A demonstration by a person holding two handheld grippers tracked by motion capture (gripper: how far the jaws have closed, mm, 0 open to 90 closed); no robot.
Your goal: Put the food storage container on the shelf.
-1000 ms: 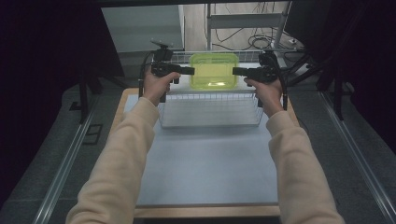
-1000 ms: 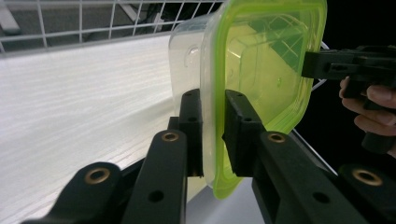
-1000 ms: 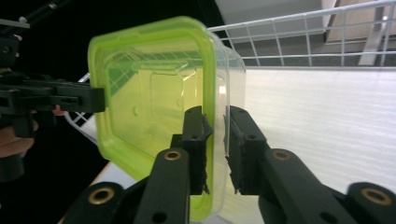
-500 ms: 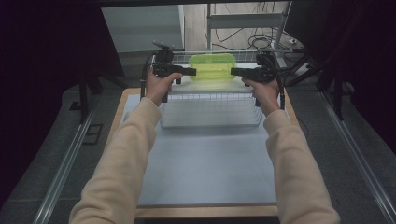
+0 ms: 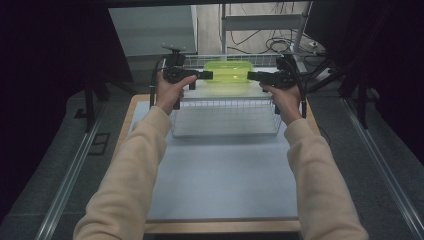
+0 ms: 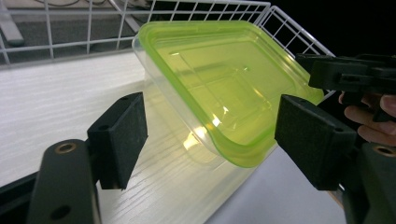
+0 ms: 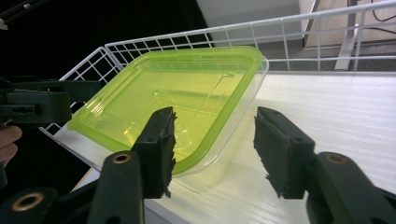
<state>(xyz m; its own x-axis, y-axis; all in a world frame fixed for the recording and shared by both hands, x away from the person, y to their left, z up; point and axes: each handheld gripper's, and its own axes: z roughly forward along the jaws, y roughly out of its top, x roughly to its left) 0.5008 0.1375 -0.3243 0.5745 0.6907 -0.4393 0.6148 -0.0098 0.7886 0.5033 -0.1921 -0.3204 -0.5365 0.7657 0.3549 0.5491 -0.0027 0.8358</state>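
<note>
Surface: white mat [image 5: 225, 175] on table, centre frame
Room: dark, cables upper right
Box [image 5: 229, 71]: in basket [image 5: 225, 117]
Left gripper [image 6: 210, 135]: wide
Right gripper [image 7: 215, 140]: wide

Dark surroundings; grey floor [image 5: 385, 175]; cables [image 5: 280, 45] behind table [image 5: 225, 175].

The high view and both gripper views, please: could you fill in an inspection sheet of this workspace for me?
Surface: pale mat on a wood-edged table, bare in front.
Job's things: green-lidded clear container on a white shelf in a wire basket.
Clutter: nothing seen.
Grippers: left gripper and right gripper at the container's ends, jaws open, not gripping.
Cables: black leads from both grippers; loose cables on the floor behind.
Surroundings: dark curtains, metal rails, grey floor.
</note>
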